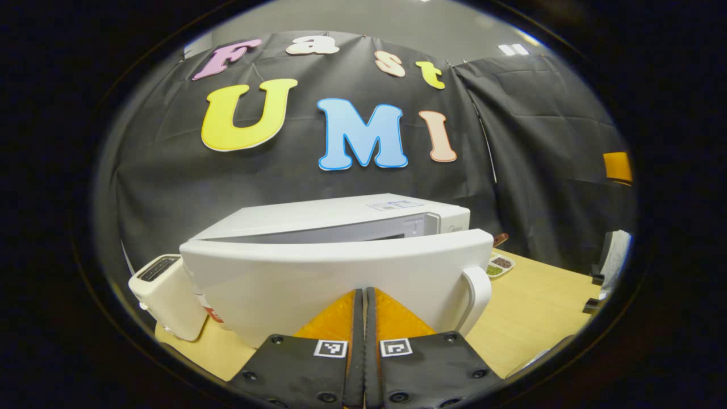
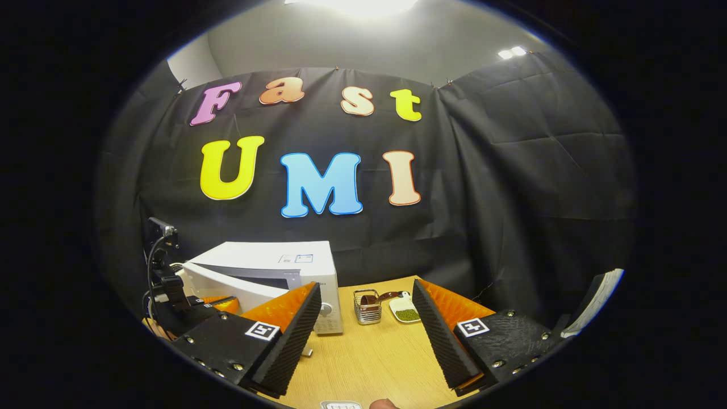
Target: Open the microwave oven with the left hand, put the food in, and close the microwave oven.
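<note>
The microwave (image 1: 341, 221) sits on the wooden surface (image 1: 534, 312), against the black cloth wall. In the left gripper view its white door (image 1: 318, 284) stands a little ajar, swung out from the body so that a dark gap runs along the top edge. The door's handle (image 1: 476, 295) is at the right end of the door. The left gripper (image 1: 363, 301) is right up against the door face, its jaws pressed together with nothing between them. A white toaster (image 1: 164, 295) stands just left of the microwave, and a small dish of beans (image 1: 500, 266) lies on the surface to the right of the microwave.

In the right gripper view the microwave (image 2: 272, 267) stands at the left, its door (image 2: 227, 287) angled out from the front. The left gripper (image 2: 218, 304) is at that door. The right gripper (image 2: 366, 324) hovers over the surface (image 2: 369, 358) to the right of the microwave, its jaws wide apart and empty. Beyond them, right of the microwave, stand a small wire basket (image 2: 368, 307) and a white dish of green beans (image 2: 406, 311).
</note>
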{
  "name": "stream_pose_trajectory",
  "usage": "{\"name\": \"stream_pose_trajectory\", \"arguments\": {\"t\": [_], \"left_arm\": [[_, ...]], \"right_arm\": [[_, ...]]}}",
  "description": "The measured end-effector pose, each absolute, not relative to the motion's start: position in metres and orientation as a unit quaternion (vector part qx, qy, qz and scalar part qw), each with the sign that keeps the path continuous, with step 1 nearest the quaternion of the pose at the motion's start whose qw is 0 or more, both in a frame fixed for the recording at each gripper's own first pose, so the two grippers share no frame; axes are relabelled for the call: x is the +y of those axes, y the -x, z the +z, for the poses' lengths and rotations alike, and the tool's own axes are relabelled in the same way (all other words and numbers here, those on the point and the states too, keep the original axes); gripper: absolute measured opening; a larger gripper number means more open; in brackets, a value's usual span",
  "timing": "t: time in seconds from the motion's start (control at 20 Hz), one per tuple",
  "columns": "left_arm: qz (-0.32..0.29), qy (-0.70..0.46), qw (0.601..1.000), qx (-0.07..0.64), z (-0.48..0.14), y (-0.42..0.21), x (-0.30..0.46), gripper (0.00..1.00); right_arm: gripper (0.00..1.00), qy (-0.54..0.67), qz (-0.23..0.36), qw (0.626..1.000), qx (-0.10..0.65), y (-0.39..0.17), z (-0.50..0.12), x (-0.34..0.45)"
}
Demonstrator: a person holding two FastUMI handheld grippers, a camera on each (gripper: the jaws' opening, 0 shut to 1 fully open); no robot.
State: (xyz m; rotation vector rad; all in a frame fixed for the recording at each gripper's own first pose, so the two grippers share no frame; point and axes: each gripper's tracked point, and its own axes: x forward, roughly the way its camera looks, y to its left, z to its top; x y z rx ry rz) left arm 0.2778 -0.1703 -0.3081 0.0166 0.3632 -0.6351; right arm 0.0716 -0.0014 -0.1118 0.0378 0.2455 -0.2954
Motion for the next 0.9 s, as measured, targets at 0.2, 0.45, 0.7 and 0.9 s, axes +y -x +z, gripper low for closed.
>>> {"name": "stream_pose_trajectory", "arguments": {"t": [0.2,0.45,0.7,0.9], "left_arm": [[-0.298,-0.011,0.938,0.175,-0.309,-0.296,-0.171,0.07],[-0.282,-0.011,0.942,0.18,-0.313,-0.315,-0.174,0.07],[-0.267,-0.01,0.946,0.181,-0.314,-0.324,-0.179,0.07],[-0.249,-0.009,0.951,0.183,-0.316,-0.331,-0.179,0.07]], "right_arm": [[0.98,-0.014,-0.147,0.981,0.124,-0.075,-0.111,-0.002],[0.98,-0.009,-0.149,0.981,0.123,-0.075,-0.11,-0.004],[0.98,-0.007,-0.154,0.981,0.121,-0.073,-0.107,-0.01],[0.98,-0.003,-0.159,0.98,0.12,-0.072,-0.104,-0.015]]}}
